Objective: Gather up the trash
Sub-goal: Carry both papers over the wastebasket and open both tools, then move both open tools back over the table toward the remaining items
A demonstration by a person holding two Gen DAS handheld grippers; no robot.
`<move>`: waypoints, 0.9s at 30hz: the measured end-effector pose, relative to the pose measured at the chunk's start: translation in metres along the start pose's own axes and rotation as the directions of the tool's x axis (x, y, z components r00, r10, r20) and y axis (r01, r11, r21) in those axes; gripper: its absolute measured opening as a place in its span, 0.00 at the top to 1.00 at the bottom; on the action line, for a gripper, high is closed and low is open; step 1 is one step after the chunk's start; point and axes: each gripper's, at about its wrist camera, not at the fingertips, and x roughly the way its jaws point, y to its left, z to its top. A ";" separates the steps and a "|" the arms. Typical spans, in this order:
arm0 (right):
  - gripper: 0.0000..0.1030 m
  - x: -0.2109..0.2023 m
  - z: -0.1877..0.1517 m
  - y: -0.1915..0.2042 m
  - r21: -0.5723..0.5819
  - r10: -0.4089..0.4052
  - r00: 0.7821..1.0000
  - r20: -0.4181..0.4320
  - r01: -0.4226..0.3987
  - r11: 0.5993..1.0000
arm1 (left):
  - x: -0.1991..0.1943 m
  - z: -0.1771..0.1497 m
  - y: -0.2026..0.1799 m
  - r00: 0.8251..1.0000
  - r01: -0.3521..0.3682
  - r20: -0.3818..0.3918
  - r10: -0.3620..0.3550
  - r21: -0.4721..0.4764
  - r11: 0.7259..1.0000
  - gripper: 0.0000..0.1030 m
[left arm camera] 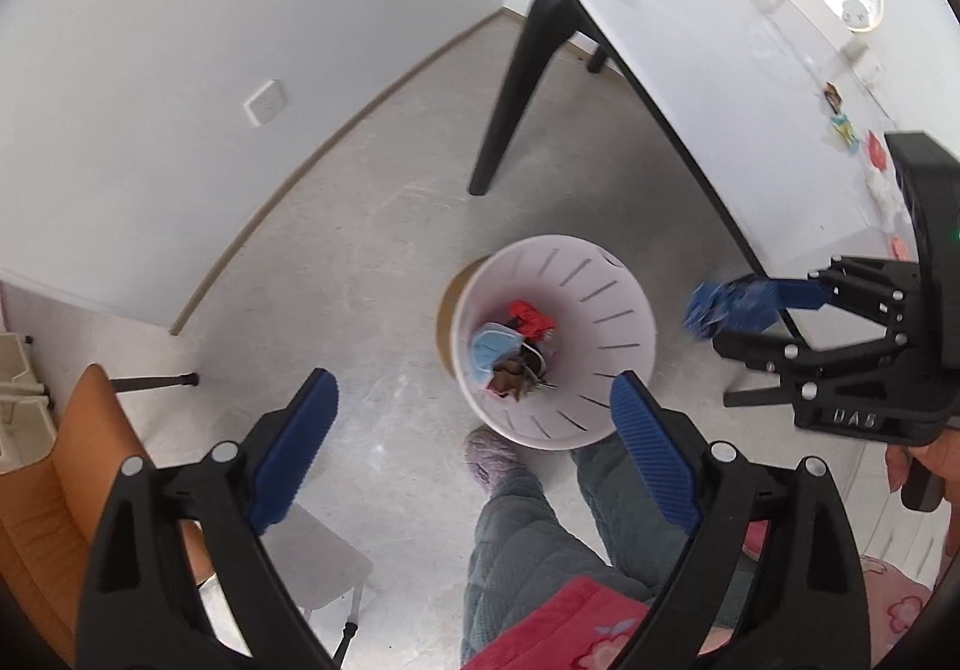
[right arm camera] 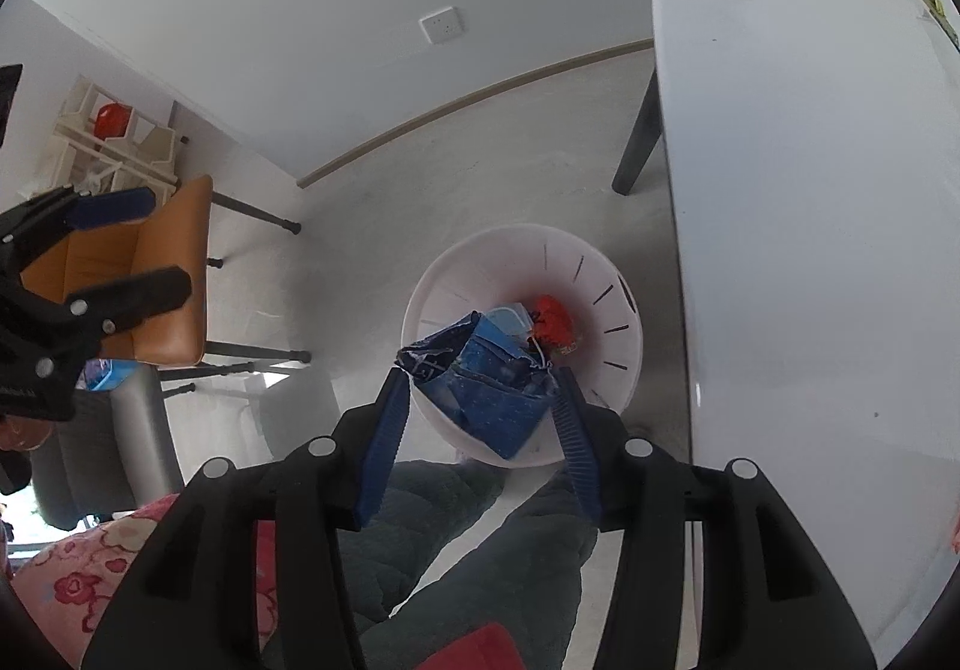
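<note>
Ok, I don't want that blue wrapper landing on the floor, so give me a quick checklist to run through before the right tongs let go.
1. Blue wrapper gripped in the right tongs: ok, pinched between both blue pads.
2. Wrapper over the white bin: cannot tell. The right wrist view shows it across the near rim; the left wrist view shows it beside the bin, toward the table.
3. Bin upright with room inside: ok, only a face mask and red scrap low at the bottom.
4. Left tongs clear of the drop path: ok, open, empty, held apart.
5. Height above the rim: cannot tell.
</note>
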 end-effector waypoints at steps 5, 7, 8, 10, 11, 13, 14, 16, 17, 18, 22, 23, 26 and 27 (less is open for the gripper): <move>0.21 -0.002 -0.001 0.010 -0.023 -0.017 1.000 0.015 0.017 1.000 | -0.006 0.000 0.013 1.000 -0.008 0.011 0.008 -0.037 0.999 0.14; 0.17 -0.006 0.001 0.011 -0.023 -0.021 0.999 0.025 0.021 1.000 | -0.008 0.002 0.014 1.000 -0.007 0.015 0.007 -0.036 0.999 0.14; 0.16 -0.009 0.001 0.010 -0.020 -0.022 0.999 0.033 0.023 1.000 | -0.009 0.002 0.014 1.000 -0.005 0.017 0.005 -0.033 0.999 0.14; 0.14 -0.016 0.002 0.007 -0.006 -0.026 0.999 0.047 0.026 1.000 | -0.012 0.004 0.008 1.000 -0.001 0.027 0.002 -0.019 1.000 0.14; 0.13 -0.019 0.003 0.005 0.004 -0.027 0.998 0.056 0.027 1.000 | -0.014 0.005 0.005 0.999 -0.004 0.032 0.004 -0.009 1.000 0.14; 0.12 -0.030 0.003 -0.003 0.029 -0.027 0.997 0.074 0.025 0.999 | -0.018 0.010 -0.003 0.999 0.004 0.045 -0.004 0.014 1.000 0.14; 0.12 -0.036 0.004 -0.007 0.043 -0.030 0.996 0.085 0.027 0.999 | -0.019 0.012 -0.006 0.999 0.012 0.050 -0.013 0.024 1.000 0.14; 0.09 -0.047 0.004 -0.015 0.065 -0.049 0.993 0.107 0.043 0.997 | -0.024 0.019 -0.020 0.998 0.030 0.061 -0.033 0.054 0.998 0.14; 0.07 -0.054 0.004 -0.020 0.080 -0.068 0.991 0.118 0.059 0.995 | -0.026 0.023 -0.028 0.997 0.040 0.065 -0.045 0.073 0.997 0.14; 0.06 -0.062 0.003 -0.027 0.096 -0.085 0.988 0.128 0.073 0.993 | -0.029 0.028 -0.038 0.996 0.054 0.069 -0.061 0.096 0.994 0.14; 0.05 -0.090 -0.007 -0.059 0.171 -0.130 0.977 0.168 0.101 0.980 | -0.041 0.048 -0.082 0.988 0.099 0.094 -0.119 0.196 0.976 0.13; 0.03 -0.099 -0.012 -0.071 0.193 -0.146 0.973 0.179 0.110 0.975 | -0.044 0.053 -0.095 0.986 0.106 0.103 -0.131 0.217 0.970 0.13; 0.02 -0.121 -0.025 -0.108 0.248 -0.189 0.961 0.202 0.136 0.959 | -0.053 0.068 -0.135 0.979 0.127 0.119 -0.165 0.274 0.953 0.11; 0.02 -0.129 -0.031 -0.123 0.268 -0.203 0.957 0.209 0.144 0.953 | -0.056 0.072 -0.151 0.976 0.133 0.124 -0.176 0.296 0.946 0.10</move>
